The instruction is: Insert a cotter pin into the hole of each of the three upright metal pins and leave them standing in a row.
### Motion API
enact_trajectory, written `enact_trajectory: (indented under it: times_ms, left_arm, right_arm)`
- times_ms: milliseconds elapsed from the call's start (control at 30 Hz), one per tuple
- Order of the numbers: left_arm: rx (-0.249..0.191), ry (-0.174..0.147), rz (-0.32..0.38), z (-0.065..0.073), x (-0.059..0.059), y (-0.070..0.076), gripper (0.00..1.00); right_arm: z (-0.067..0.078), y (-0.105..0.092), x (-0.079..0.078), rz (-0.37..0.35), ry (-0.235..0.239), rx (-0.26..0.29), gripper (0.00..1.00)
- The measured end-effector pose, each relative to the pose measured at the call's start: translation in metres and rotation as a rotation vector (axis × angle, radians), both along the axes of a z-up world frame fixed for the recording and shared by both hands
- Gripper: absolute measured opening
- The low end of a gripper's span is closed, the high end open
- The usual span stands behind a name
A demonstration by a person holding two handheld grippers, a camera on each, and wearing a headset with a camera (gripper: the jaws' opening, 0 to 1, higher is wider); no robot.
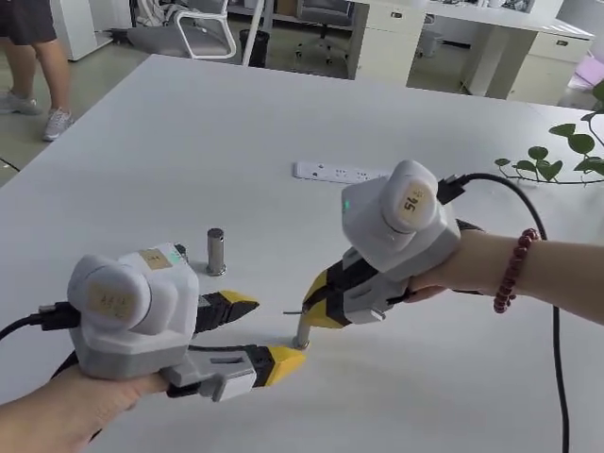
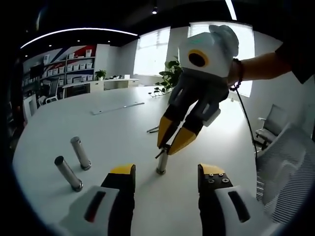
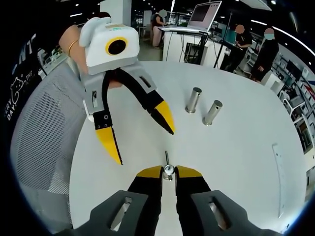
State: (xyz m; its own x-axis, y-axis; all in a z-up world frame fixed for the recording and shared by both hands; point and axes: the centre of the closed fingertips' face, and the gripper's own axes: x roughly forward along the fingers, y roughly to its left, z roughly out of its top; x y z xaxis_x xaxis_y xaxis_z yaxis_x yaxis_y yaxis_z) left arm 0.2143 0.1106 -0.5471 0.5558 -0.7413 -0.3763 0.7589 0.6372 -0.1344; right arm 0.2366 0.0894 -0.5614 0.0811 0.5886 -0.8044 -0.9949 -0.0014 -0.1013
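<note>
Right gripper view: R fingers (image 3: 150, 172) tight on cotter pin (image 3: 166, 157) atop upright pin (image 3: 169, 170); L fingers (image 3: 109, 141) apart.

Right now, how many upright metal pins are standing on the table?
3. One metal pin stands under the right gripper, which pinches a cotter pin at its top. The other two metal pins stand side by side, untouched, left of the open left gripper.

Pin (image 1: 216, 251) on table (image 1: 236, 123), power strip (image 1: 340, 173) behind it, plant (image 1: 566, 156) far right
</note>
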Motion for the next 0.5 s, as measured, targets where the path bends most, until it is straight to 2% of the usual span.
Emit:
enact_trajectory:
  times_ms: [367,500]
  left_arm:
    - [-0.047,-0.010,0.042,0.025,-0.010,0.022,0.60]
    - [-0.035,-0.014,0.050,0.027,-0.014,0.029,0.62]
  right_arm:
    - [0.006,0.015,0.004,-0.015,0.003,0.008,0.04]
    - [0.007,0.022,0.004,-0.013,0.007,0.010,0.04]
